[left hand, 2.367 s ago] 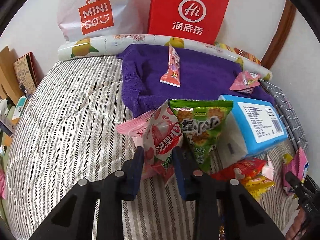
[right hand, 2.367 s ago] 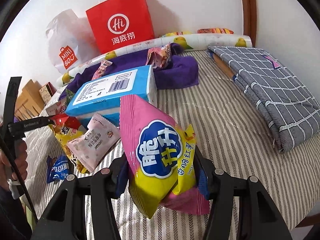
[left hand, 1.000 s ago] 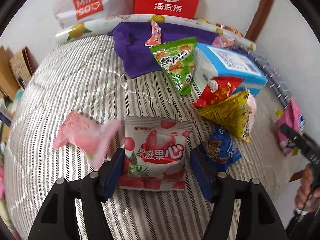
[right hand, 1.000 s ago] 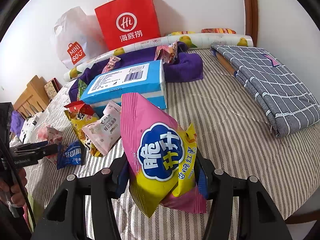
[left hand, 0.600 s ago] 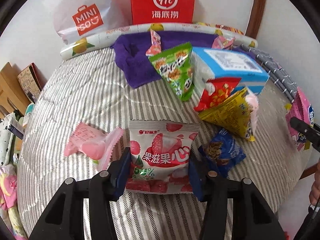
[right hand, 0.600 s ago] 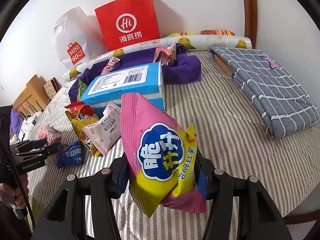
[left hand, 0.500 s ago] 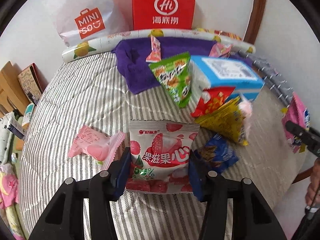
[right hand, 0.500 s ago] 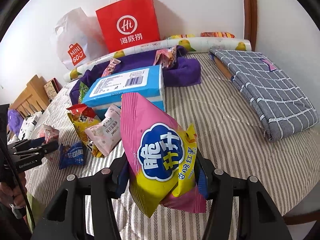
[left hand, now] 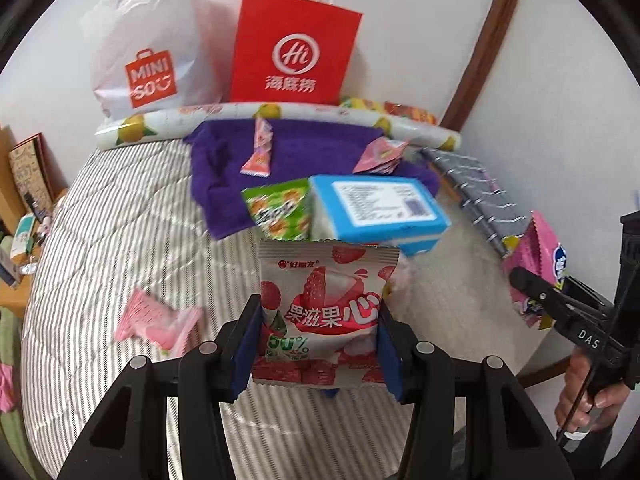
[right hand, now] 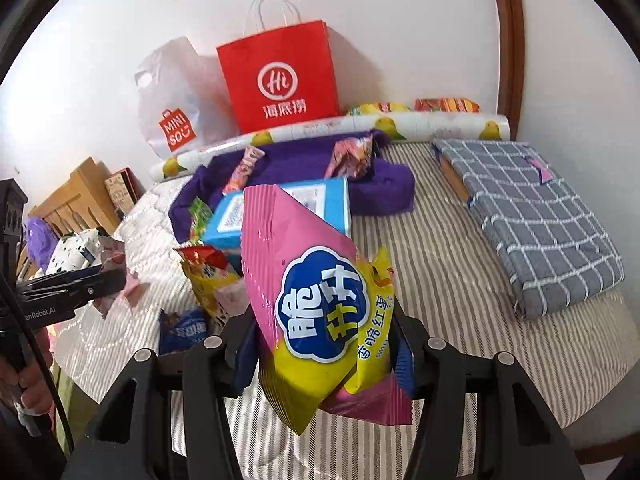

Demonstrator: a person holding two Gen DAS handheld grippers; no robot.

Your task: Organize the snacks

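My left gripper [left hand: 318,344] is shut on a white strawberry snack pack [left hand: 324,304] and holds it upright above the striped bed [left hand: 120,232]. My right gripper [right hand: 322,354] is shut on a pink-and-yellow chip bag [right hand: 316,304], held off the bed; that bag also shows at the right of the left wrist view [left hand: 538,264]. On the bed lie a blue box [left hand: 378,206], a green snack bag [left hand: 280,214], a pink packet [left hand: 156,320], and red, yellow and blue packets [right hand: 200,276]. Two small pink packs [left hand: 260,152] lie on a purple towel [left hand: 304,148].
A red paper bag [left hand: 292,52] and a white Miniso bag [left hand: 148,52] stand against the wall behind a lemon-print roll [left hand: 160,124]. A folded grey checked cloth [right hand: 532,208] lies on the bed's right side. Wooden furniture [right hand: 76,200] is at the left.
My left gripper closed on the strawberry pack and lifted it off the bed. The right gripper, still holding its chip bag, rose slightly.
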